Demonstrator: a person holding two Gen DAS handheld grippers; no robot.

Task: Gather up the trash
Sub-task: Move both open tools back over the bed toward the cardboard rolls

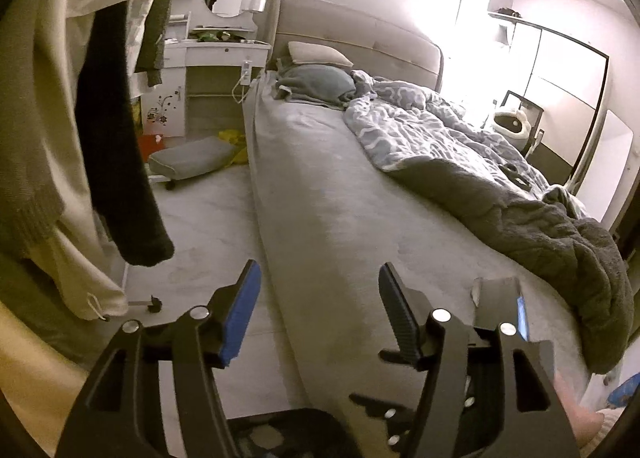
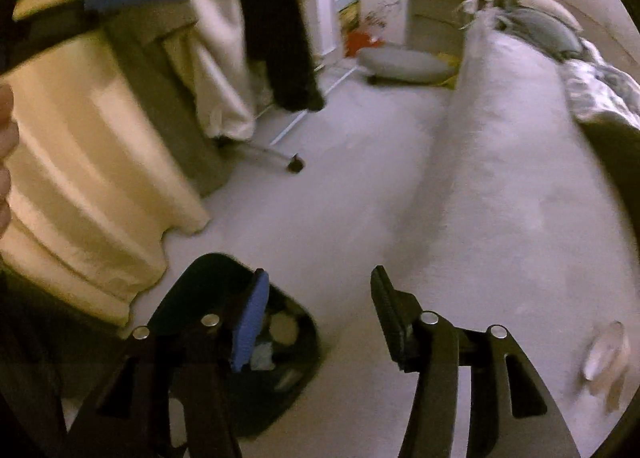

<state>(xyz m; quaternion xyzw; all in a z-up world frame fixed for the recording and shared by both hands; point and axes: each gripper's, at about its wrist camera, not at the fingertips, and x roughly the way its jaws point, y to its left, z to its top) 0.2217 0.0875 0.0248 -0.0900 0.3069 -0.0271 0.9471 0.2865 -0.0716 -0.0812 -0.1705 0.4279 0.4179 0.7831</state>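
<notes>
My left gripper (image 1: 318,278) stands open with nothing between its fingers, held over the near edge of a grey bed (image 1: 340,198). A black trash bin (image 1: 276,422) with scraps inside shows just below it. In the right wrist view, my right gripper (image 2: 319,278) is also open and empty. It hovers over the floor beside the bed, and the black bin (image 2: 310,322) with pale trash in it lies under its left finger. A crumpled clear plastic piece (image 2: 604,350) rests on the bed at the right. The picture is blurred.
Clothes hang from a wheeled rack (image 2: 296,166) on the left, close to both grippers. A grey cushion (image 1: 192,158) and yellow items lie on the floor by a white dressing table (image 1: 216,50). A rumpled duvet (image 1: 460,146) covers the bed's far side.
</notes>
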